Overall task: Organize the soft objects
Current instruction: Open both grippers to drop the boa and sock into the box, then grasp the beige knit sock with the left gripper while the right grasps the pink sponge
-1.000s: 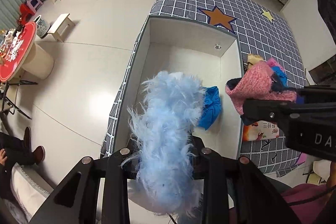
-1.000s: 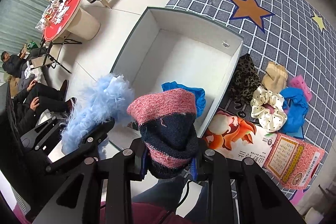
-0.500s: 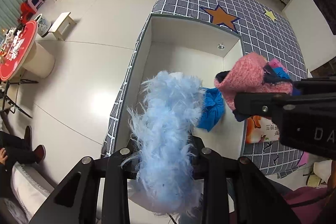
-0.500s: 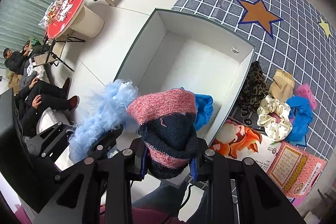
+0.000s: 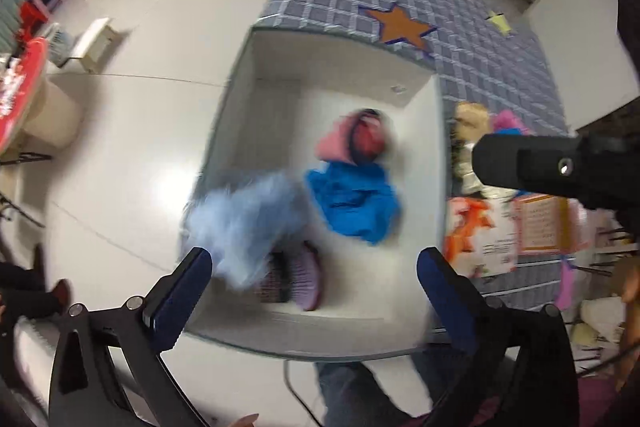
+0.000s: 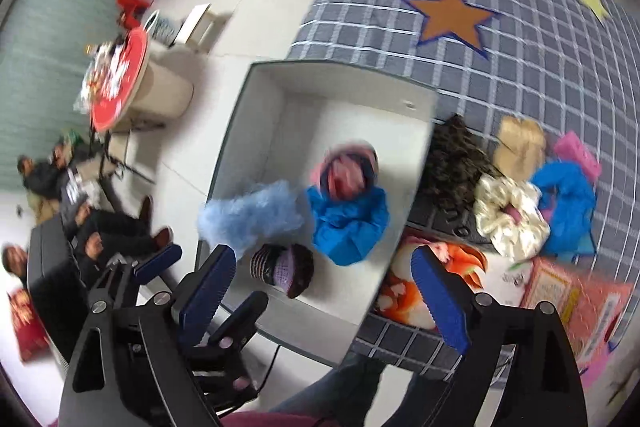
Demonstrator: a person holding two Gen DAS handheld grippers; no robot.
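Both grippers hover above a white open box [image 5: 434,131] [image 6: 240,131]. My left gripper [image 5: 310,281] is open and empty. My right gripper [image 6: 322,283] is open and empty. A fluffy light-blue piece [image 5: 244,219] [image 6: 252,215], blurred, is at the box's left side. A pink and navy knit hat [image 5: 356,141] [image 6: 350,167], blurred, is over the box middle beside a blue cloth [image 5: 354,201] [image 6: 348,223]. A purple and dark knit item [image 5: 292,279] [image 6: 284,269] lies at the box's near end.
Right of the box, on the grey checked cover [image 6: 520,67], lie a leopard-print cloth [image 6: 452,163], a cream scrunchie [image 6: 508,219], a tan piece [image 6: 520,145], a blue cloth [image 6: 564,203], a pink item [image 6: 578,153] and printed packets [image 6: 436,291]. People sit at the left [image 6: 100,227].
Both grippers opened. The fluffy blue piece left the left gripper and the knit hat left the right gripper; both are now down at the box. Both grippers pulled back.
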